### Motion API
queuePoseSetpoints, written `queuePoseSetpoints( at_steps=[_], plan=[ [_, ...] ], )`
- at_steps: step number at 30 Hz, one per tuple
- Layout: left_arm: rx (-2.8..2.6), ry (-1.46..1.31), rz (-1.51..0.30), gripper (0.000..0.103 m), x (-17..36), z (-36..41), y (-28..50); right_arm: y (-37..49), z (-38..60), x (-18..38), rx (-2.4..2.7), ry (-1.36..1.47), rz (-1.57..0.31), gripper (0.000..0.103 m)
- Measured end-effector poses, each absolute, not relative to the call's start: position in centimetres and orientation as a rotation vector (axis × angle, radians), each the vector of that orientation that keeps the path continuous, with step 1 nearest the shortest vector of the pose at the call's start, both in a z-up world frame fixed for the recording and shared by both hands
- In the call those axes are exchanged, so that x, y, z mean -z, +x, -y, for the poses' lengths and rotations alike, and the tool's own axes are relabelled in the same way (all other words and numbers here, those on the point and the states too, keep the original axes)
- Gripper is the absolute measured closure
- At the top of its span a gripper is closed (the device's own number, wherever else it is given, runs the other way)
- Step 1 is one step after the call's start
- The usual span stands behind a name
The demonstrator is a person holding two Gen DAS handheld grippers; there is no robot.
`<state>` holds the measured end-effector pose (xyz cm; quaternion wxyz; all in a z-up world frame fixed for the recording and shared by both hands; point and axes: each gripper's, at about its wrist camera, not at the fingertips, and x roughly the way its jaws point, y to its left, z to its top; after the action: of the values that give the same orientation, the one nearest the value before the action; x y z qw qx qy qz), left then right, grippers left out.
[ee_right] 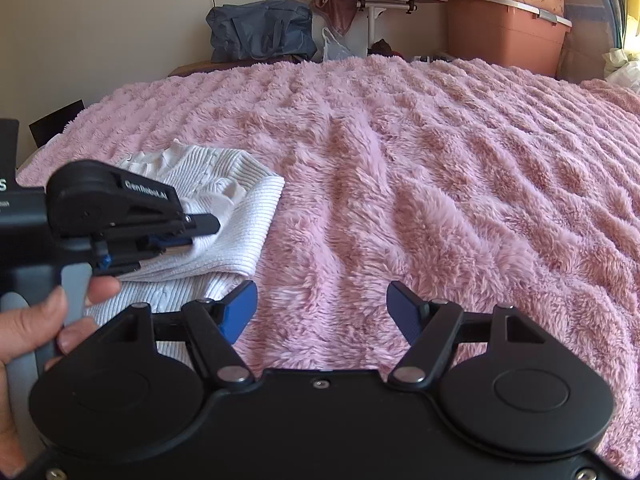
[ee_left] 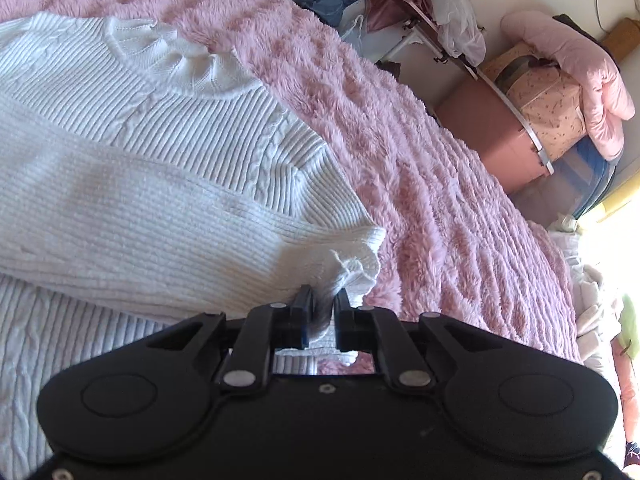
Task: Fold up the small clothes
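The right gripper (ee_right: 322,304), black with blue-padded fingers (ee_right: 240,312), stood with its jaws spread wide and nothing between them, hovering over the fluffy pink ribbed blanket (ee_right: 420,168). To its left, the other black gripper (ee_right: 200,226), held by a bare hand (ee_right: 28,332) on its grey handle, was clamped on a ruffled sleeve end of the white ribbed knit sweater (ee_right: 236,216), which lay partly folded on the blanket. Far ahead of the tongs, beyond the blanket, sat a dark blue fabric bag (ee_right: 260,30) and, further right, a brown plastic storage box (ee_right: 504,36).
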<state>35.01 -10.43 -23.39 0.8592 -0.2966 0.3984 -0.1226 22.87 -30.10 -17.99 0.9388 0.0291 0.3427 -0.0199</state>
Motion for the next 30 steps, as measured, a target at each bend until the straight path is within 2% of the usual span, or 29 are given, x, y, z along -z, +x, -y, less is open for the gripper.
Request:
queuePoseSetpoints(
  at_steps=[7, 13, 20, 25, 30],
  plan=[
    [0.272, -0.505, -0.705, 0.068, 16.7, 6.2, 31.9, 24.2, 30.1, 16.7, 0.013, 0.066, -0.659, 0.03],
    [0.099, -0.362, -0.684, 0.067, 14.5, -2.6, 30.7, 28.6, 28.9, 15.9, -0.152, 0.088, -0.642, 0.032],
    [-0.059, -0.385, -0.707, 0.067, 15.5, -11.3, 29.5, 32.8, 25.3, 17.4, -0.229, -0.091, -0.698, 0.058],
    [-0.083, -0.372, -0.74, 0.067, 17.0, -13.4, 29.3, 34.7, 25.1, 18.9, -0.216, -0.117, -0.739, 0.06],
    [-0.079, -0.377, -0.77, 0.067, 18.6, -13.6, 29.3, 34.9, 24.6, 19.9, -0.242, -0.131, -0.781, 0.081]
  ],
)
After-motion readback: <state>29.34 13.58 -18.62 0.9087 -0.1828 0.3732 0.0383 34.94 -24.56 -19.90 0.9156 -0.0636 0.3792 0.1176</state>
